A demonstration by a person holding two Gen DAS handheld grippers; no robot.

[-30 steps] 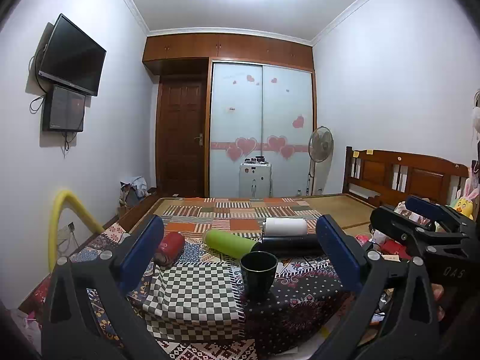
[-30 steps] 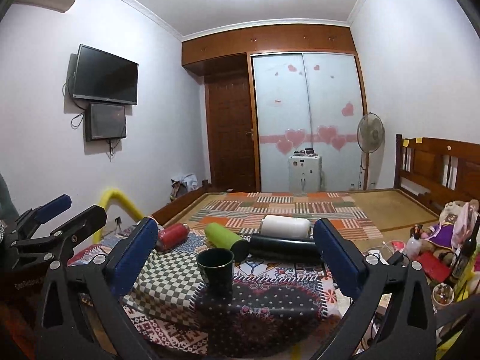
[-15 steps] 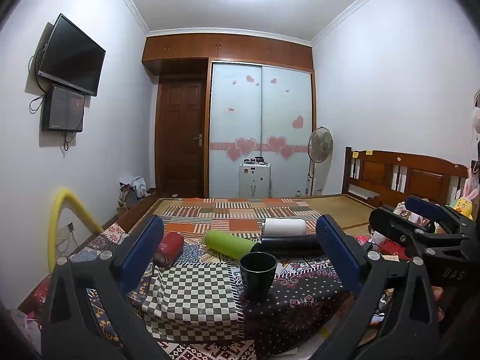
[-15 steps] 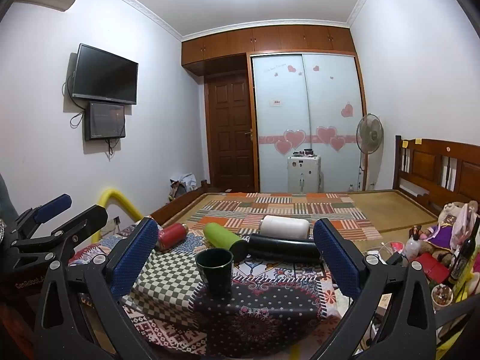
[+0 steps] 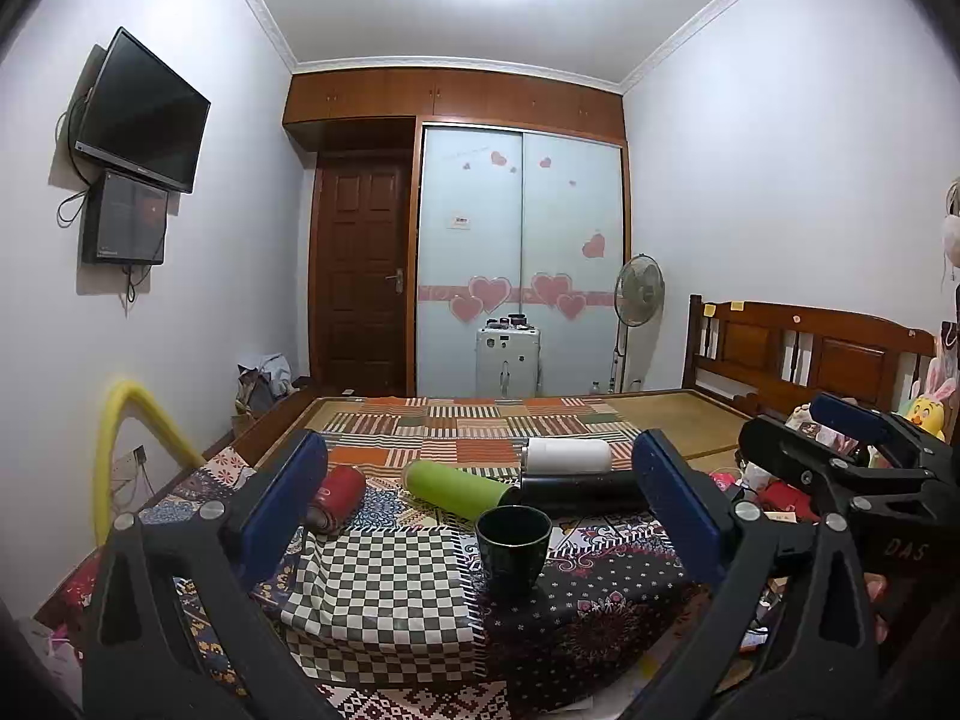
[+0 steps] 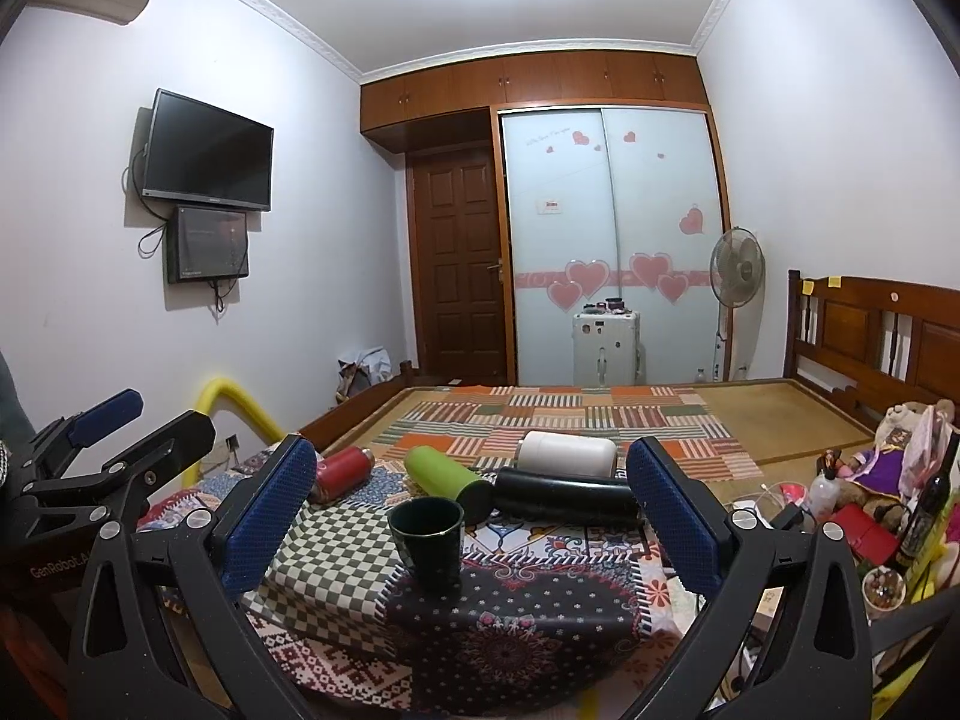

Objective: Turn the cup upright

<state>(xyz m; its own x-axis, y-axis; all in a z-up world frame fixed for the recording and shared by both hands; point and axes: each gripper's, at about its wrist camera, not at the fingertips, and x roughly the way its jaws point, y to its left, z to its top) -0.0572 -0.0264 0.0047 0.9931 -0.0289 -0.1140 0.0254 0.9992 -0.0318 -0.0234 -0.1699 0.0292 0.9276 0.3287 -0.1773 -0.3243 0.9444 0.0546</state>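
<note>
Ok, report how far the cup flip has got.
It looks done: the dark green cup stands upright on the patterned cloth, mouth up. Nothing is in hand; the left gripper and right gripper are open, clear of it. Nothing visible is left.

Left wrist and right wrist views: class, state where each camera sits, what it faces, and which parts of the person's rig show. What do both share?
Left wrist view: sits on the left claw, facing the dark green upright cup and wardrobe; the right claw shows at right.
Right wrist view: sits on the right claw, facing the same cup; the left claw shows at left.
Shared: the cup, lime green cylinder bottle, patterned cloth.
</note>
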